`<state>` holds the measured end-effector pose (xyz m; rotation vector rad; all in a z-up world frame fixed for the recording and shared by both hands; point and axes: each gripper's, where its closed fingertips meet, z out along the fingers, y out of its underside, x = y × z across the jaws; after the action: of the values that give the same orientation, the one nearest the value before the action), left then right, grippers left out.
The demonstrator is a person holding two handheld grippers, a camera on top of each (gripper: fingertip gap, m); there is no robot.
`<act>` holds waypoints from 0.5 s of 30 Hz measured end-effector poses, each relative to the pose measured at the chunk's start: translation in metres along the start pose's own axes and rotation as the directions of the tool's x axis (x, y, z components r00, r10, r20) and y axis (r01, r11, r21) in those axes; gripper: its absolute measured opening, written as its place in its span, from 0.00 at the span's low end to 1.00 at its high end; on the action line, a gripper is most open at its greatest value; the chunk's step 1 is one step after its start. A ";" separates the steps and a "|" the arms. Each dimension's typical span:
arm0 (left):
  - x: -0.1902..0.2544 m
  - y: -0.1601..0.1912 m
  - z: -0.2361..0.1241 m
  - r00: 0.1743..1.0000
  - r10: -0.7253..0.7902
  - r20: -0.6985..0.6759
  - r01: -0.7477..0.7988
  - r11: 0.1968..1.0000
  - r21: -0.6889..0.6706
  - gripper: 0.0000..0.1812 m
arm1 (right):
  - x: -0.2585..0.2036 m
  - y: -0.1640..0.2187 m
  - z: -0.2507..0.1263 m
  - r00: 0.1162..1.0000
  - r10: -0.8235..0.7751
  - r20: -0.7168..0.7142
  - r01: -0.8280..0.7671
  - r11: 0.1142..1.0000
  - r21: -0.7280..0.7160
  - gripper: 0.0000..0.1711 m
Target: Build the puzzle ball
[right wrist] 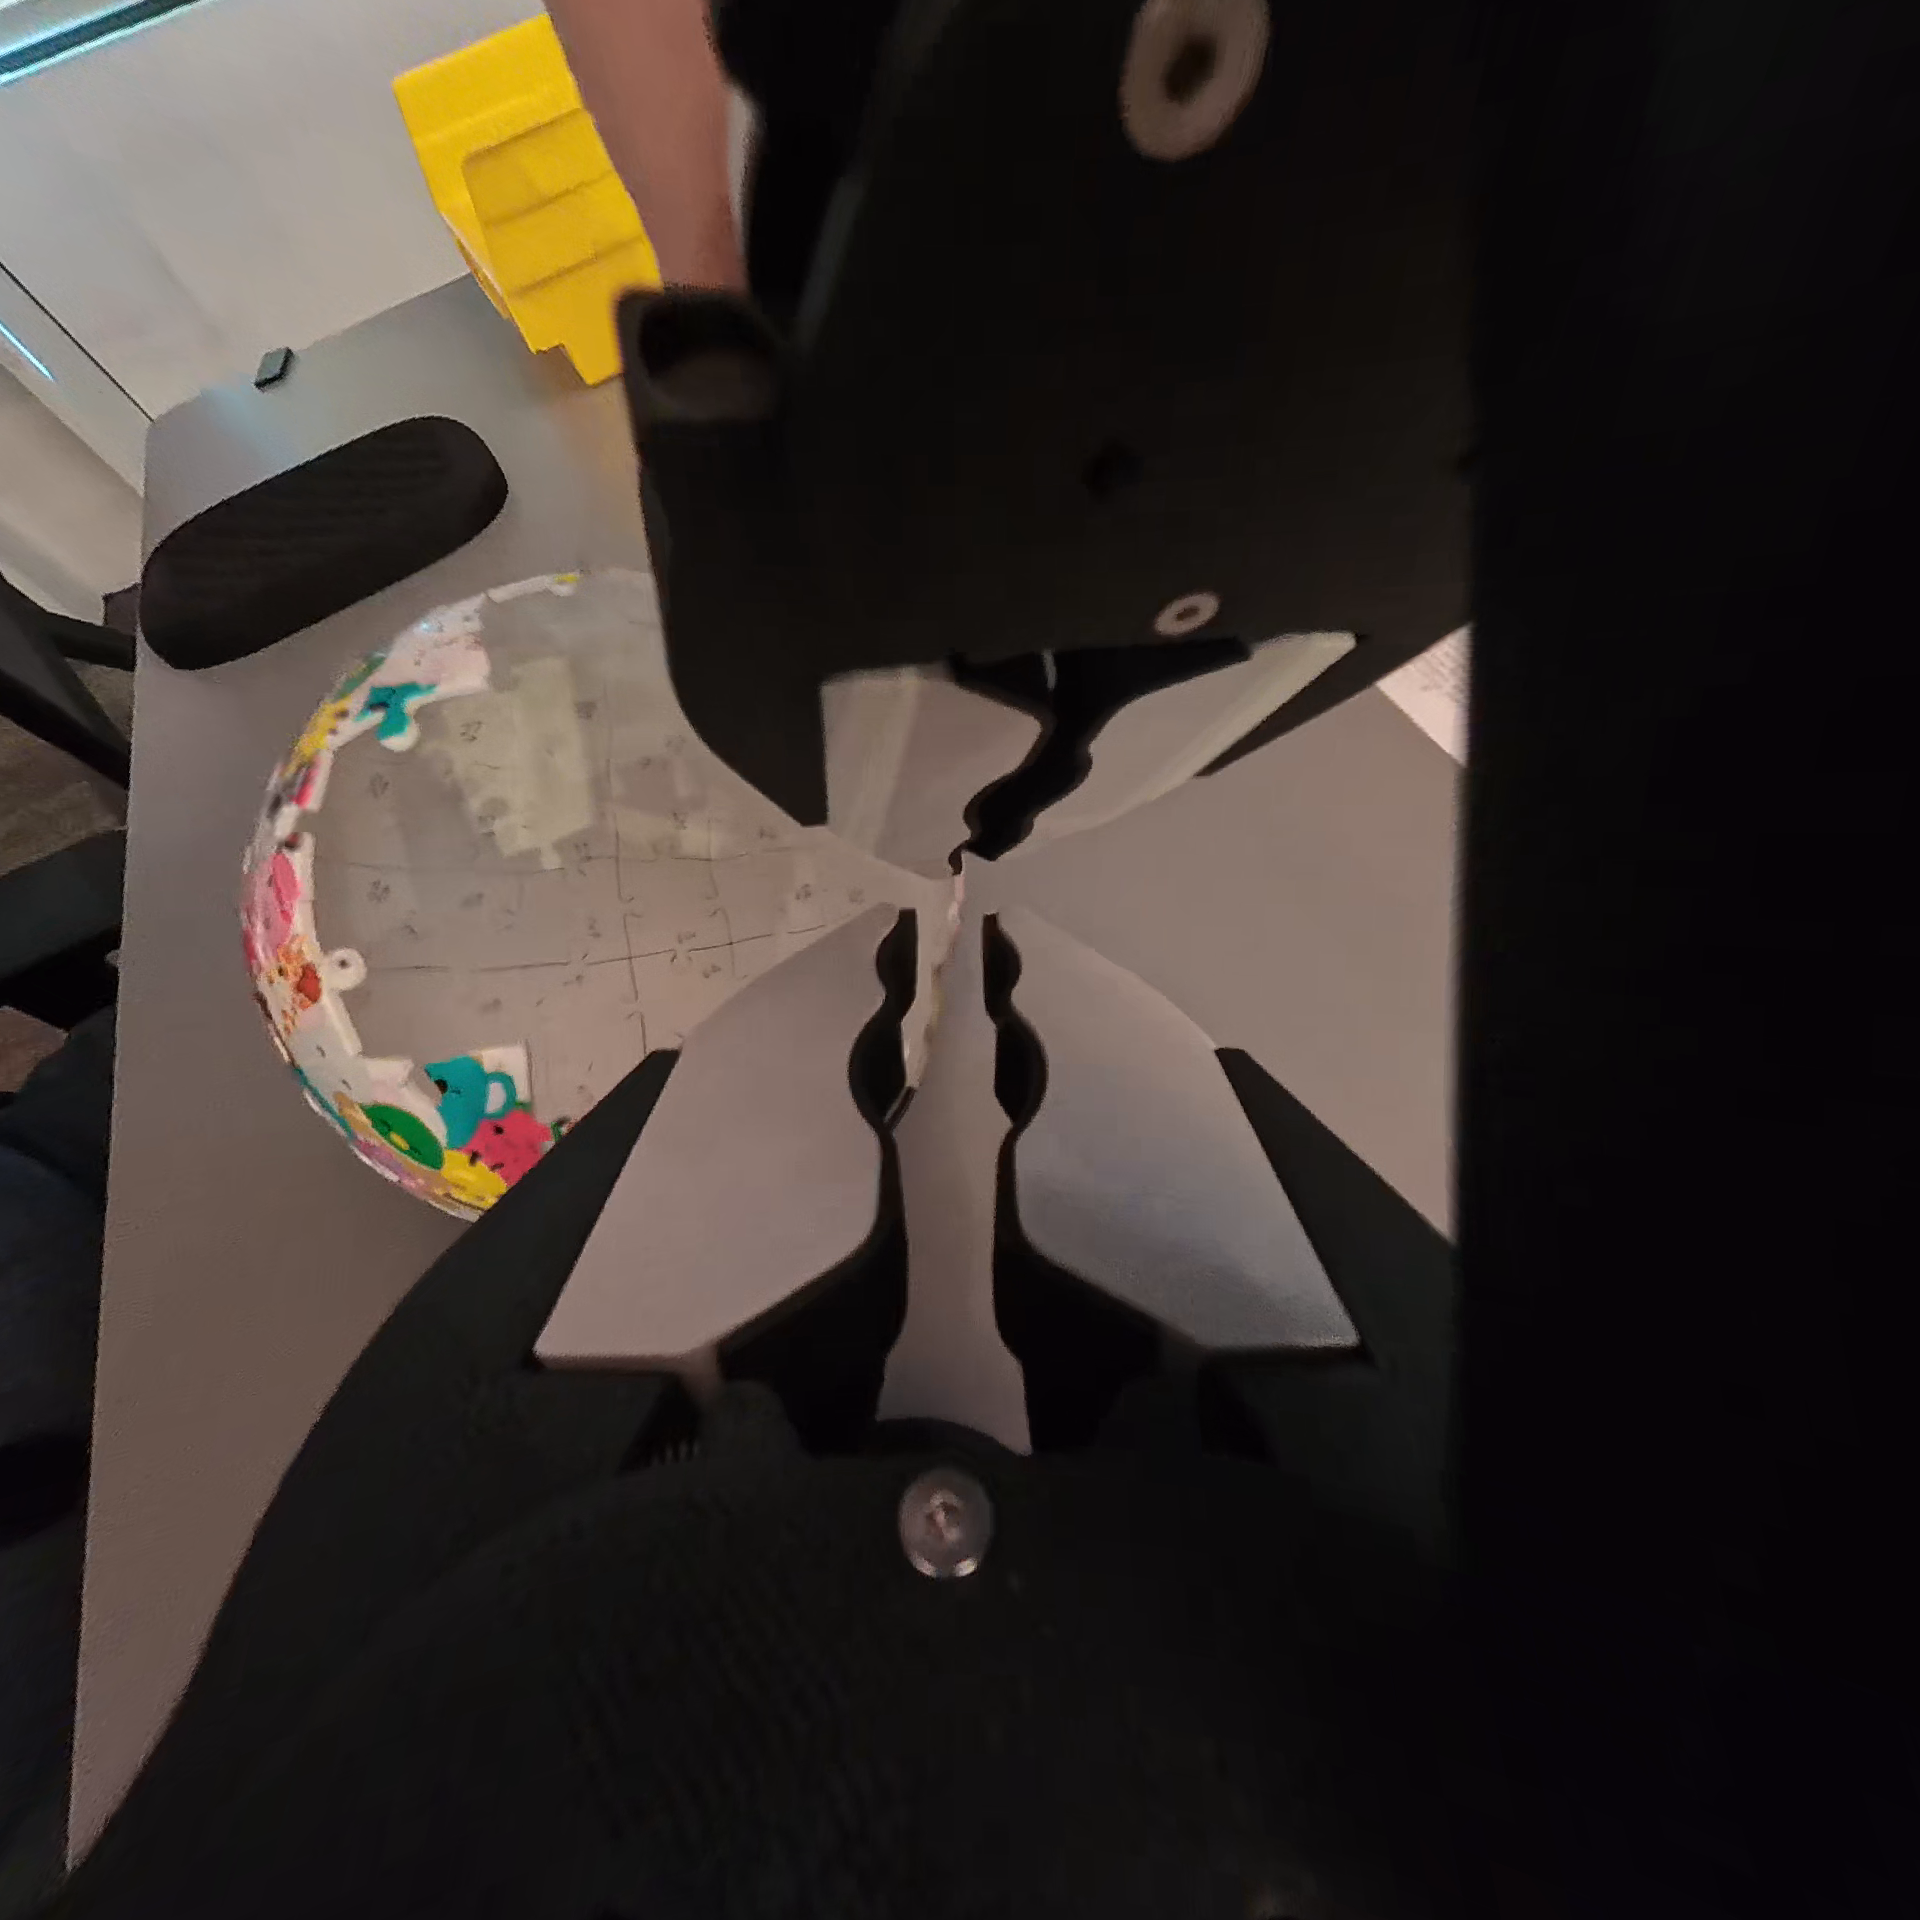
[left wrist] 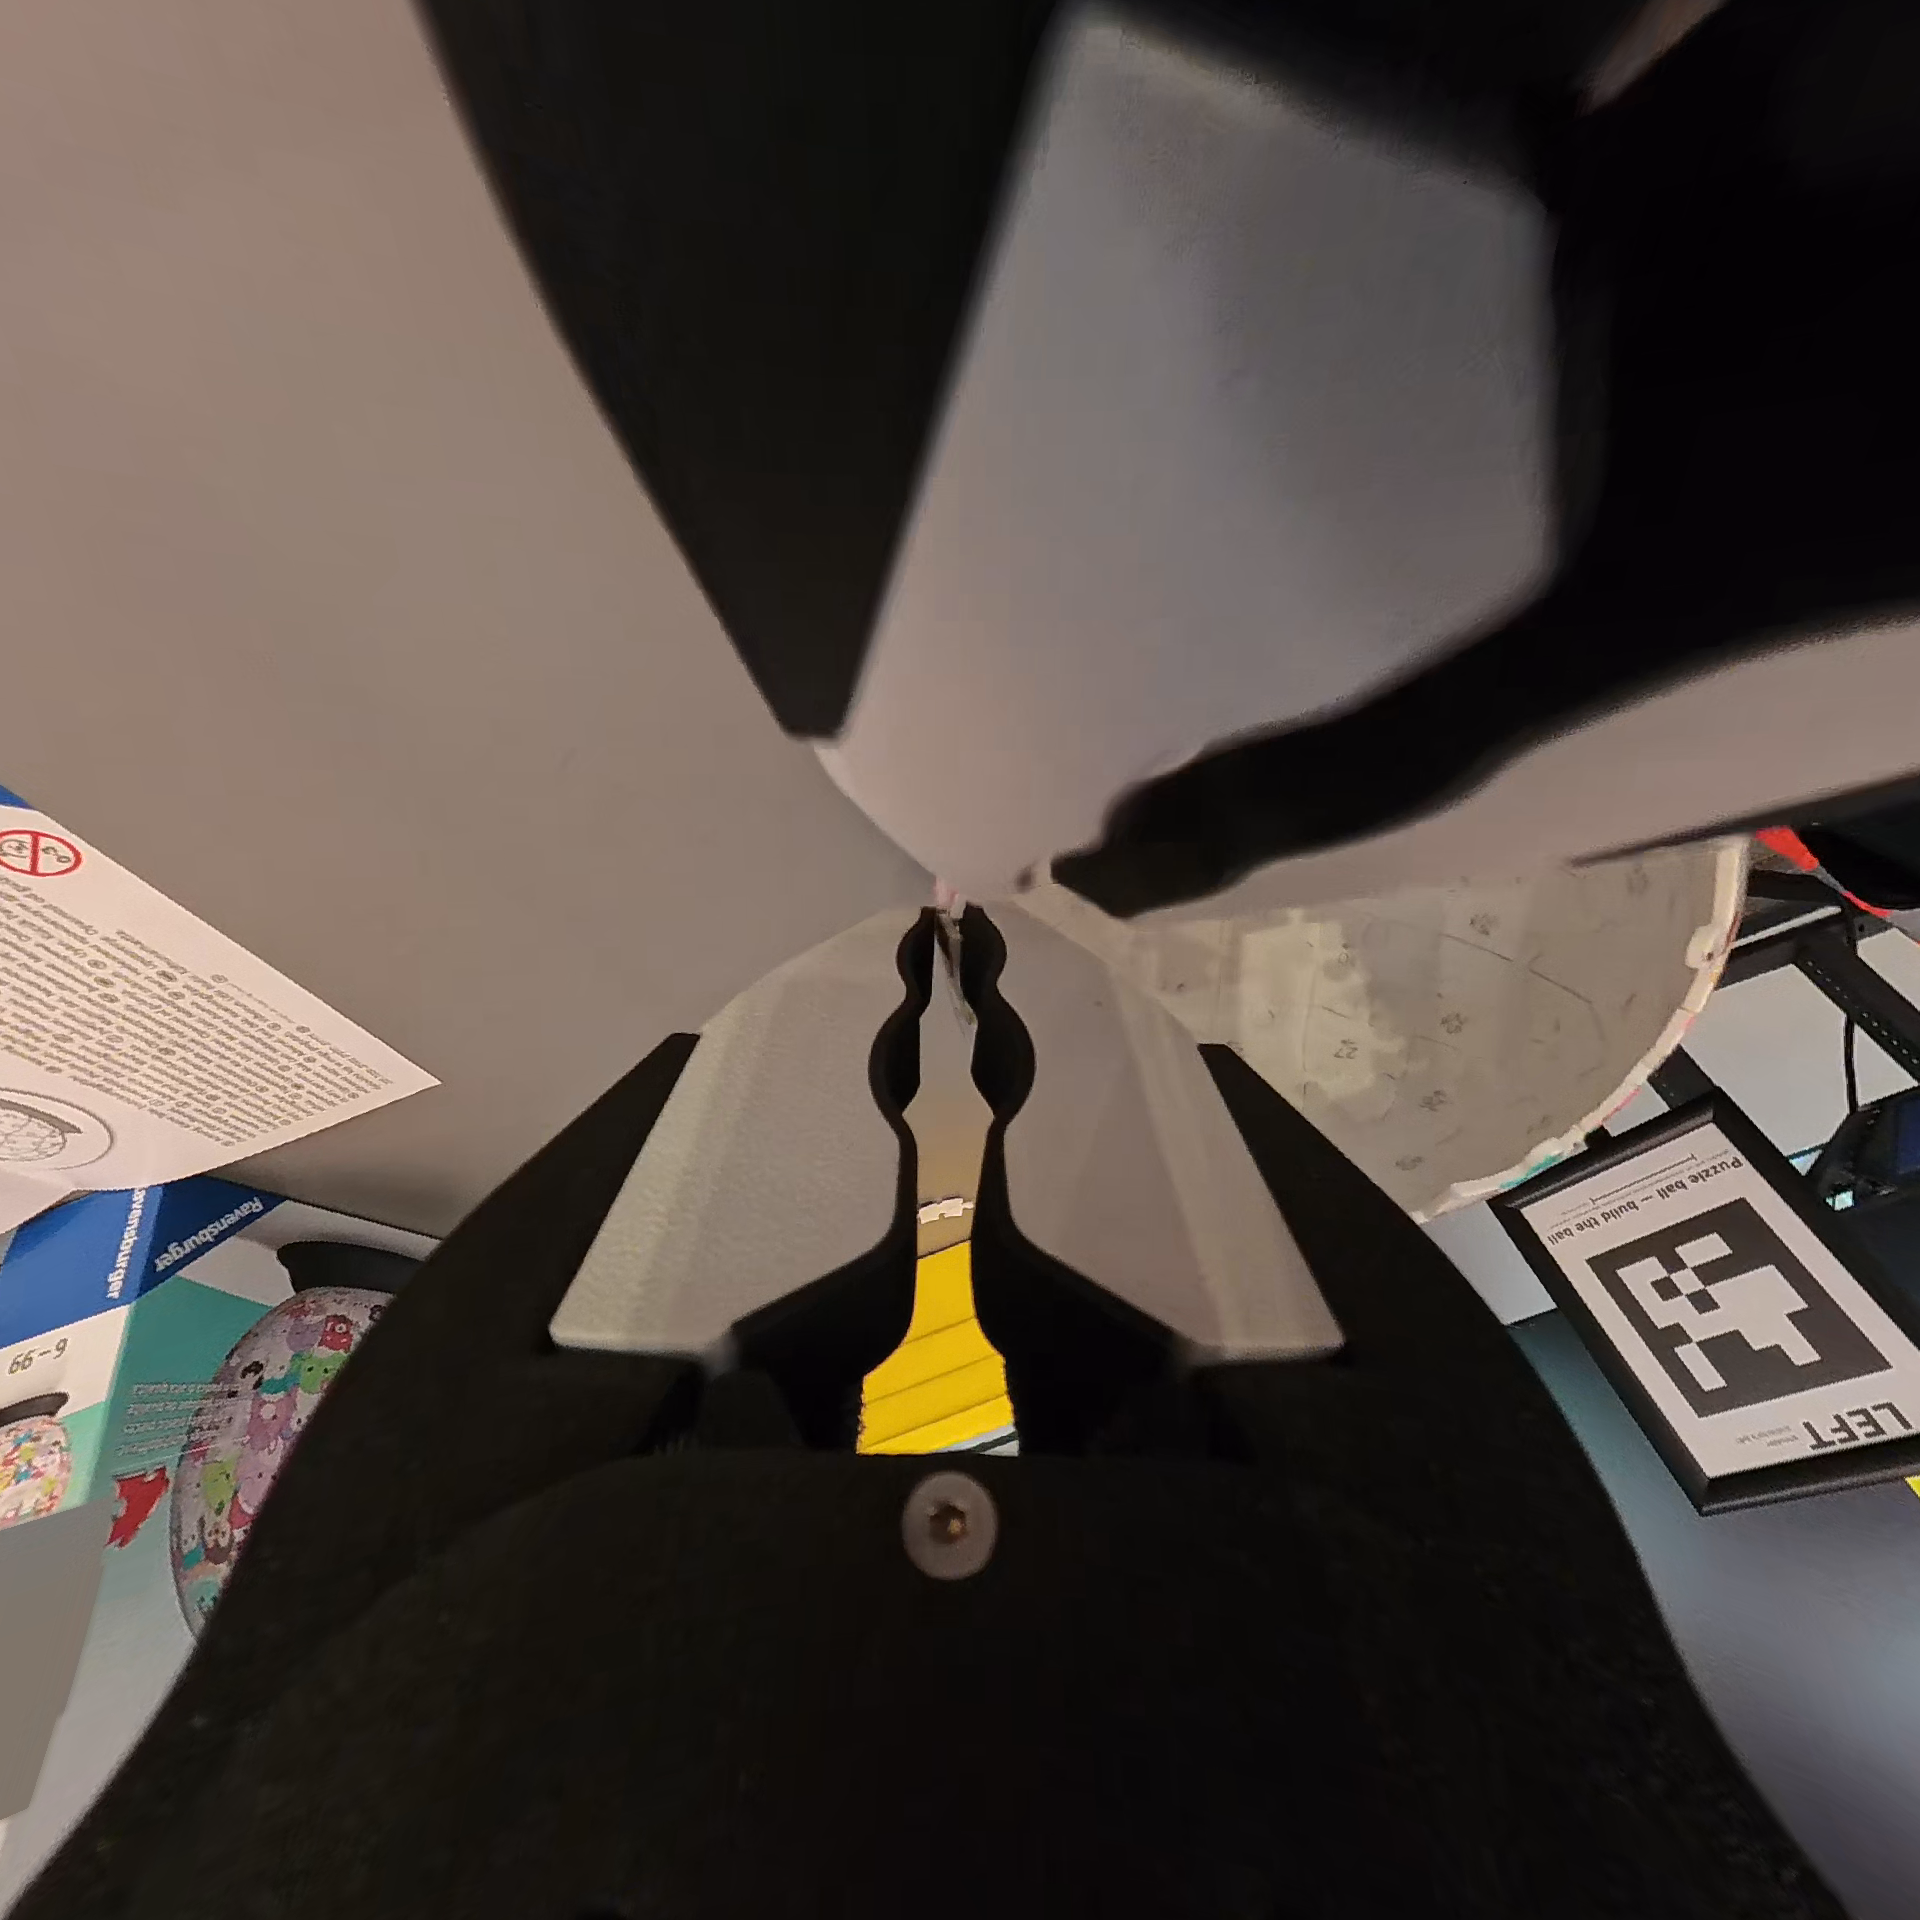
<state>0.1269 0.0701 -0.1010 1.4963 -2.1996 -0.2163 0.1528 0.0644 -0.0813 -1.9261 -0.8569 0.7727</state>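
Note:
The half-built puzzle ball [right wrist: 488, 894] lies as an open shell on the grey table [right wrist: 260, 1351], with a colourful outside and a pale numbered inside. It also shows in the left wrist view [left wrist: 1455, 1039]. My right gripper [right wrist: 948, 935] is shut on a thin white edge at the shell's near rim. My left gripper [left wrist: 951, 940] is shut on a thin puzzle piece [left wrist: 956, 982] seen edge-on. The two grippers meet tip to tip at the rim: the left gripper [right wrist: 966, 847] comes in from above in the right wrist view, and the right gripper [left wrist: 997, 883] fills the top of the left wrist view.
A yellow bin [right wrist: 540, 197] stands at the table's far end beside a person's arm [right wrist: 665, 135]. A black chair armrest [right wrist: 322, 540] overlaps the table's left edge. The puzzle box [left wrist: 156, 1299], an instruction sheet [left wrist: 156, 987] and a framed marker card [left wrist: 1714, 1320] lie nearby. Less than 4 cm separates the two grippers' tips.

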 end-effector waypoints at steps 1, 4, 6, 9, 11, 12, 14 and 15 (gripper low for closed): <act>0.000 0.000 0.000 1.000 0.000 0.000 0.000 1.000 0.003 0.02 | -0.001 -0.002 -0.001 1.000 -0.008 0.007 0.008 1.000 0.002 0.06; -0.001 -0.001 -0.002 1.000 -0.002 0.003 0.002 1.000 0.009 0.02 | -0.003 0.001 -0.001 1.000 -0.001 0.031 0.002 0.999 -0.032 0.06; -0.001 -0.002 -0.002 1.000 0.000 0.004 0.000 1.000 0.011 0.02 | -0.003 0.002 0.000 0.999 -0.008 0.034 0.010 0.999 -0.041 0.07; -0.001 -0.002 -0.002 1.000 0.003 0.004 -0.003 1.000 0.009 0.02 | 0.000 0.004 0.001 0.999 -0.039 0.015 0.039 0.999 -0.032 0.07; -0.001 -0.002 -0.002 1.000 0.001 -0.002 -0.001 1.000 0.010 0.02 | 0.001 0.002 -0.001 0.999 -0.031 0.006 0.031 0.999 -0.008 0.06; -0.001 -0.002 -0.002 1.000 -0.001 -0.008 0.001 1.000 0.010 0.03 | 0.001 -0.001 -0.003 1.000 -0.028 0.009 0.028 0.999 0.015 0.06; 0.000 -0.001 -0.001 1.000 -0.008 -0.026 0.008 1.000 0.008 0.03 | 0.001 -0.004 -0.006 1.000 -0.024 0.014 0.024 0.999 0.039 0.06; 0.001 -0.001 -0.001 0.999 -0.010 -0.034 0.011 1.000 0.009 0.03 | 0.002 -0.004 -0.008 1.000 -0.023 0.012 0.023 0.999 0.045 0.06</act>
<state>0.1277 0.0691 -0.1002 1.5060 -2.1692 -0.1825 0.1588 0.0639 -0.0746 -1.8704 -0.8606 0.7850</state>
